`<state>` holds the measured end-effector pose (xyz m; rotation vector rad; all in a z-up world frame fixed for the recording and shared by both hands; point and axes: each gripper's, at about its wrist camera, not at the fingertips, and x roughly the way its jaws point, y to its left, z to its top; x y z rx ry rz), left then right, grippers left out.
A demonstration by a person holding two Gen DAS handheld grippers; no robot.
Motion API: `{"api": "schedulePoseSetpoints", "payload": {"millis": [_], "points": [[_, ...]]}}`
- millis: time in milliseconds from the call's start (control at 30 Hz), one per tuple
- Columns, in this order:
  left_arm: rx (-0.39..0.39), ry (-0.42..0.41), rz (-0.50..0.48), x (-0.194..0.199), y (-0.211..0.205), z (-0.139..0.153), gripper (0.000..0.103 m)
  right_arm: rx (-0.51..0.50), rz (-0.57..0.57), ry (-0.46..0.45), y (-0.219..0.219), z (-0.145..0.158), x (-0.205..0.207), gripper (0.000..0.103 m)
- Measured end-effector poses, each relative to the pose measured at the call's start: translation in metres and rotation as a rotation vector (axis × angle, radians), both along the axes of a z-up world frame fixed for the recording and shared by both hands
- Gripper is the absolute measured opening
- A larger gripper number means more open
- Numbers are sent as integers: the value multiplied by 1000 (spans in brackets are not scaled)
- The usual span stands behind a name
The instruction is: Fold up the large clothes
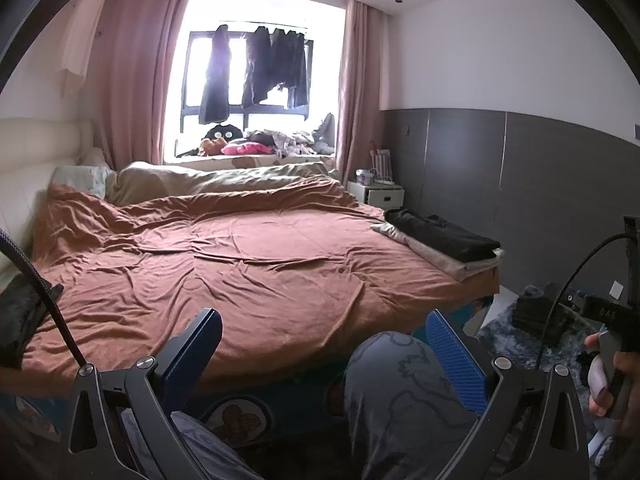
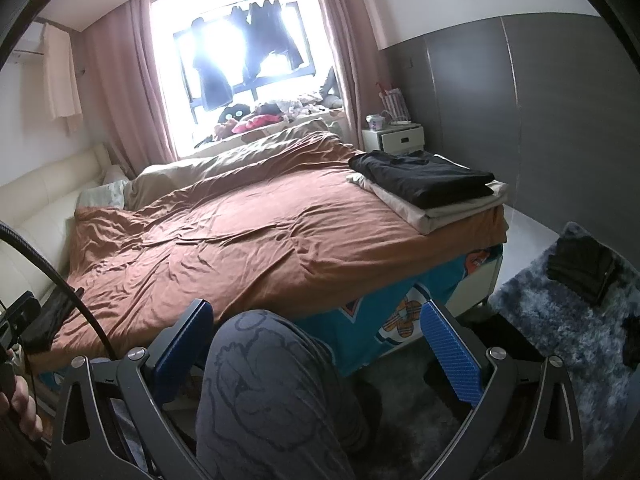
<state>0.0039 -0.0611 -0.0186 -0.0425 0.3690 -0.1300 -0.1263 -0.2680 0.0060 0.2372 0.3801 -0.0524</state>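
Clothes already folded — a black garment (image 2: 424, 178) stacked on a cream one (image 2: 448, 210) — sit at the far right corner of the bed (image 2: 256, 232), near the foot edge on the side of the white nightstand (image 2: 394, 138). From my remote seat I read the room left to right: a dark cloth (image 1: 18, 320) lies at the bed's left edge, the rust-coloured cover spreads wrinkled across the mattress, and a beige duvet (image 1: 224, 180) is bunched toward the bright window (image 1: 256, 76), where dark garments hang on a rail. My left gripper (image 1: 324, 356) hovers low in front of the bed with its blue-padded jaws wide apart and nothing between them; a knee in grey patterned trousers (image 1: 396, 384) shows behind them. My right gripper (image 2: 316, 344) is held the same way — jaws spread, holding nothing, the same knee in the gap. Further right, a shaggy grey rug (image 2: 560, 320) covers the floor beside the bed, with a dark folded item (image 2: 580, 272) resting on it. In the left wrist view a hand (image 1: 608, 376) grips the other tool's handle at the right edge. Both grippers are well apart from the folded stack.
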Motion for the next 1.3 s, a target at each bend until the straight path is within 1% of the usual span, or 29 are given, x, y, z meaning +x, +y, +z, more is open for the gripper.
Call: {"api": "schedulePoseSetpoints", "payload": {"millis": [167, 567, 833, 1300], "points": [[-11, 17, -12, 2, 2, -4, 102, -5, -1, -2, -1, 1, -1, 103], [-30, 19, -23, 3, 3, -7, 102, -26, -4, -13, 0, 4, -3, 103], [-7, 18, -26, 2, -6, -7, 103, -37, -8, -24, -4, 4, 0, 103], [-3, 13, -27, 0, -7, -5, 103, -41, -1, -23, -6, 3, 3, 103]]}}
